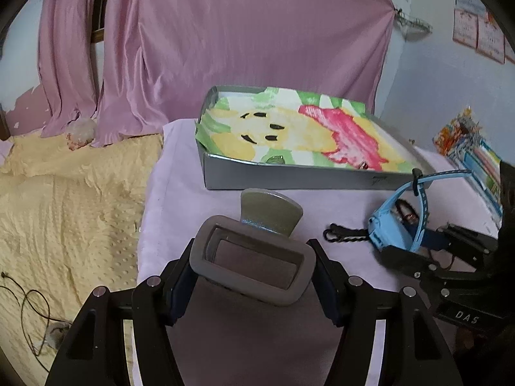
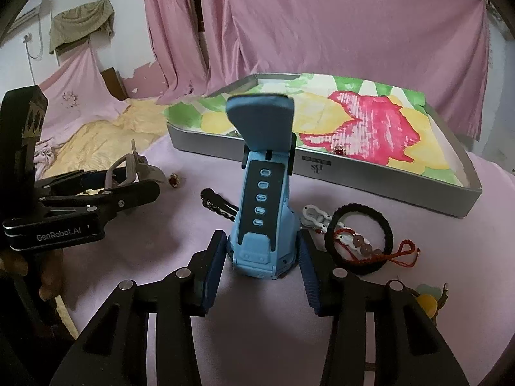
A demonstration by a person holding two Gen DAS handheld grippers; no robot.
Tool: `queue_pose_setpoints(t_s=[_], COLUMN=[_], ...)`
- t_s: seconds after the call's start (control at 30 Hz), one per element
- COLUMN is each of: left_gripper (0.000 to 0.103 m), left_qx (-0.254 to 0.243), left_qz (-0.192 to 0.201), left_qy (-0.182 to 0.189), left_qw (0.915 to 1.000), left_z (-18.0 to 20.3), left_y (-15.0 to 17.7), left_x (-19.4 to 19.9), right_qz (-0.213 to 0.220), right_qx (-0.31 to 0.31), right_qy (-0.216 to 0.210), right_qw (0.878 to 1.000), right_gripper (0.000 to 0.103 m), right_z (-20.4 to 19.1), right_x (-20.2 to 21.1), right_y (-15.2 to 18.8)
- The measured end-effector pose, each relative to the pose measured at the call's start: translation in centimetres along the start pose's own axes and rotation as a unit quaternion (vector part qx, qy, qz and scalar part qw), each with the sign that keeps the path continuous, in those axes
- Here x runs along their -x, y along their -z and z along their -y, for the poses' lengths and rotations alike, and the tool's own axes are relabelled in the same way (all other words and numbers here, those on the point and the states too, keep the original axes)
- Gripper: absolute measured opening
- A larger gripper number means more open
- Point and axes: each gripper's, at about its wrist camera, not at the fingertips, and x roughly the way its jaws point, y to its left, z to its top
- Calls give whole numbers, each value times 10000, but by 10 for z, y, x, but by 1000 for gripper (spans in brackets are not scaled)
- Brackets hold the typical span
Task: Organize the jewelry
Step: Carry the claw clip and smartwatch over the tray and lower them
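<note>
In the left wrist view my left gripper [image 1: 254, 276] is shut on a grey watch [image 1: 257, 257], its strap end [image 1: 270, 212] pointing forward. My right gripper [image 2: 262, 257] is shut on a blue watch [image 2: 260, 212] whose strap stands upright. Each gripper shows in the other's view: the right gripper [image 1: 428, 241] with the blue watch [image 1: 396, 225] at the right, the left gripper [image 2: 119, 183] with the grey watch [image 2: 128, 167] at the left. Ahead of both lies a grey tray [image 1: 289, 178] [image 2: 370, 183] lined with flowered paper, holding a small red piece [image 2: 338, 151].
On the pink cloth lie a black braided cord [image 2: 219, 202], a white chain bracelet [image 2: 317, 217], a black woven bracelet [image 2: 386, 225], a red string bracelet with beads [image 2: 402, 247] and a small red trinket [image 2: 173, 180]. A yellow bedspread [image 1: 64, 209] lies left of the table.
</note>
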Motion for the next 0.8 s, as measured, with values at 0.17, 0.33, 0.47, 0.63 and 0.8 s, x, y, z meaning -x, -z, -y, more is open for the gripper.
queue_pose_setpoints(t_s=[0.17, 0.33, 0.47, 0.63, 0.8], left_gripper=[62, 62, 62, 62, 62], left_qx=[173, 326, 433, 504, 506], left_qz=[265, 570, 793, 940, 871], left_qy=[146, 256, 270, 358, 354], left_qw=[9994, 9975, 9955, 9936, 9943], left_z=[2, 6, 10, 18, 29], left_y=[1, -4, -16, -39, -64], left_x=[10, 19, 23, 18, 0], right_qz=[324, 702, 950, 1215, 1203], right_qx=[-39, -93, -215, -274, -274], right_qy=[-155, -227, -220, -10, 300], right_qw=[9993, 9972, 9950, 9922, 9919], right_gripper=[40, 40, 40, 40, 40], right_z=[3, 5, 14, 34, 57], right_x=[10, 22, 32, 46, 47], right_y=[3, 6, 3, -15, -39])
